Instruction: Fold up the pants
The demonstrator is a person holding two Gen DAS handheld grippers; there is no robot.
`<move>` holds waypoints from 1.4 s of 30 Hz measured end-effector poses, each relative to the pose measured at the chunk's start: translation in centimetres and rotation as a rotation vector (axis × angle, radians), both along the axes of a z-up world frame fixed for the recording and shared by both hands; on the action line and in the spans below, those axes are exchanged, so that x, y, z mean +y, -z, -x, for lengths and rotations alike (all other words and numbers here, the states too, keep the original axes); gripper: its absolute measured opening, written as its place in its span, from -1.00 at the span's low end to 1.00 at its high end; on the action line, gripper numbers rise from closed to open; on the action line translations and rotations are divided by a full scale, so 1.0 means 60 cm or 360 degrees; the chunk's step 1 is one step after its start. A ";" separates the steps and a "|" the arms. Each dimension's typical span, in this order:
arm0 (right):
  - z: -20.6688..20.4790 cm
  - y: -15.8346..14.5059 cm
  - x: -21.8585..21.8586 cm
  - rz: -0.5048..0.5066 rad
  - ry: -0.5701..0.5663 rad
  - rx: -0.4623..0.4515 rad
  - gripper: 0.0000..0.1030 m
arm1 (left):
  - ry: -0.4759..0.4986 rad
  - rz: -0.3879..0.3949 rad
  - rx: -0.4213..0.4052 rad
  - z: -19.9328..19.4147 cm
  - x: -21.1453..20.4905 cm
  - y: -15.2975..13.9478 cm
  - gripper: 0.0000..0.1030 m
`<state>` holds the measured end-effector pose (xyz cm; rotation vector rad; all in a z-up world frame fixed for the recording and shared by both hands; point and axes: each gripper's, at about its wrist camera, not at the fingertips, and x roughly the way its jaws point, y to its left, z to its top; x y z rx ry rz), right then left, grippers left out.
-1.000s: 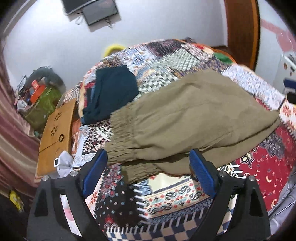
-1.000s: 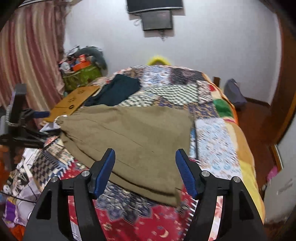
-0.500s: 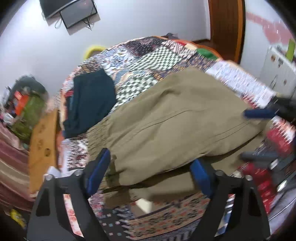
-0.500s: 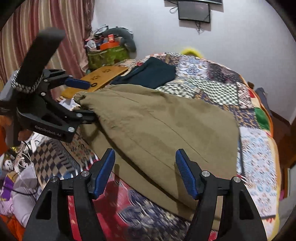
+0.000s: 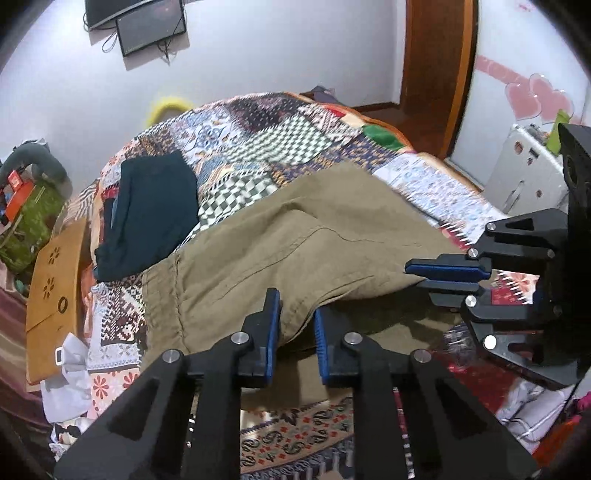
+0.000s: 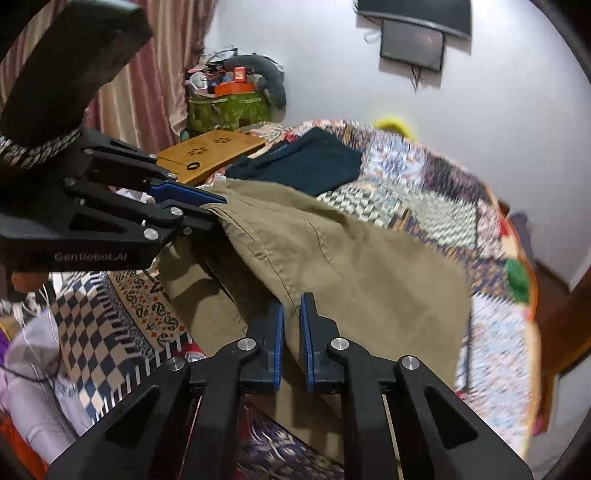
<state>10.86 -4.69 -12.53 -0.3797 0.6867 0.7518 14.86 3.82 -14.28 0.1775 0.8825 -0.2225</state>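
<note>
1. The olive pants (image 5: 295, 243) lie across the near half of the patchwork quilt (image 5: 266, 136) on the bed, the upper layer lifted along its near edge so that a shadowed gap shows over the layer beneath.
2. The left gripper (image 5: 295, 325) is clamped on that raised edge near the waistband end; its jaws have just been closing, and a fold of the olive cloth sits pinched between the blue pads.
3. The right gripper (image 6: 291, 325) is clenched on the same edge further along, cloth squeezed between its nearly meeting pads; in the left wrist view it shows at the right (image 5: 448, 275), gripping the cloth's corner.
4. In the right wrist view the left gripper appears at the left (image 6: 207, 208), holding the waistband end.
5. A folded dark teal garment (image 5: 147, 214) lies on the quilt beyond the pants, to the left and apart from them.
6. A wooden lap table (image 5: 51, 295) leans at the bed's left side.
7. A dark screen (image 5: 151, 27) hangs on the far wall.
</note>
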 end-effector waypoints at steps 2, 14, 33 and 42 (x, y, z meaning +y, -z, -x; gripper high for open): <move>0.008 -0.016 -0.014 -0.0014 -0.0009 -0.0015 -0.86 | 0.0027 0.0009 -0.0019 0.009 -0.007 -0.012 -0.68; 0.011 0.049 -0.042 -0.0149 0.0034 0.0283 -0.85 | -0.0013 0.0099 0.0167 0.036 -0.009 0.049 -0.57; -0.012 0.011 -0.112 -0.0375 0.0378 0.0379 -0.48 | -0.0375 0.0253 0.0043 0.059 0.139 -0.013 0.72; -0.028 0.010 -0.109 -0.0398 0.0445 0.0404 -0.23 | -0.0520 0.0453 0.0269 0.022 0.194 0.071 0.43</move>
